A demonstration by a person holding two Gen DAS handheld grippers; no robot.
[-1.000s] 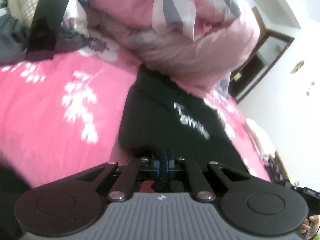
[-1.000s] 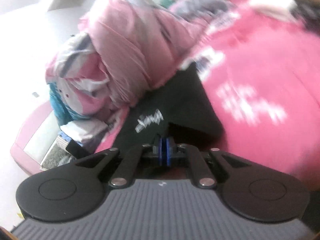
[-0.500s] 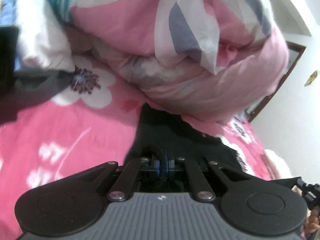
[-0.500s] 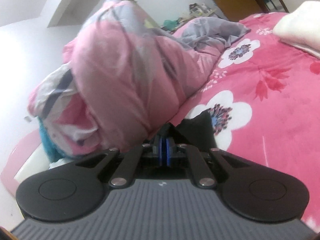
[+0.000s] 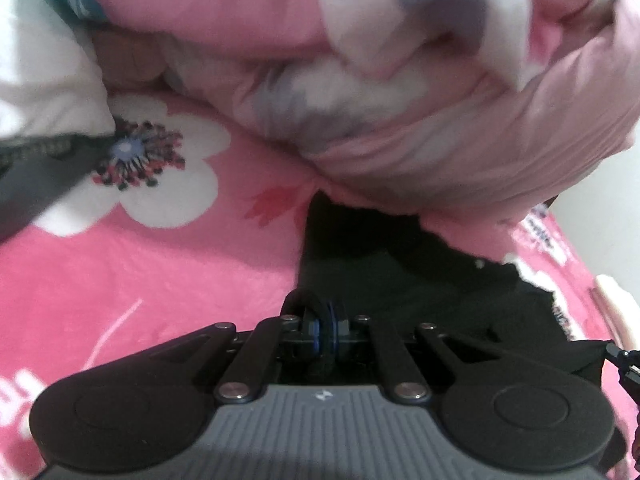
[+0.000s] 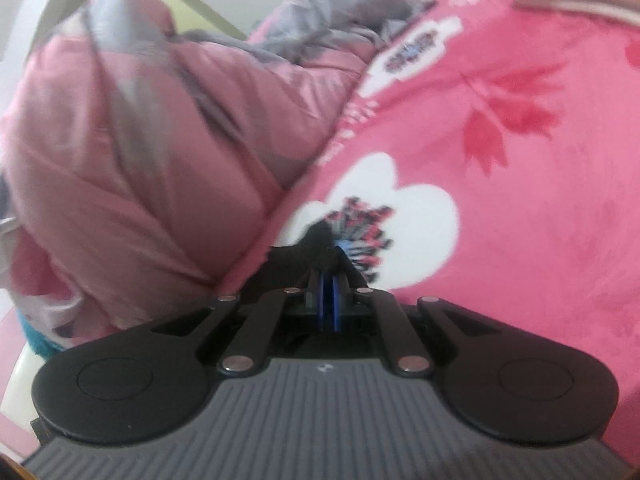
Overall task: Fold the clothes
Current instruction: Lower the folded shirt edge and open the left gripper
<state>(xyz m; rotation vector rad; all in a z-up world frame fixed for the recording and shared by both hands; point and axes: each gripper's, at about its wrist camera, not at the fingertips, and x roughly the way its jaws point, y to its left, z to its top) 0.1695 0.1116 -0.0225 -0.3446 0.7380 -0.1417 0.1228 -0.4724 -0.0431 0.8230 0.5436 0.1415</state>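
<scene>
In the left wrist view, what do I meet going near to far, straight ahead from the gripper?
left gripper, shut on the black garment → the garment spread ahead on the pink floral blanket → bunched pink quilt piled at the far end.

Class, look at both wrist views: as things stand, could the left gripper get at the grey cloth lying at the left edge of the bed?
Probably not yet. The left gripper is shut on the black garment. The pink bedspread toward the grey cloth looks unobstructed.
</scene>
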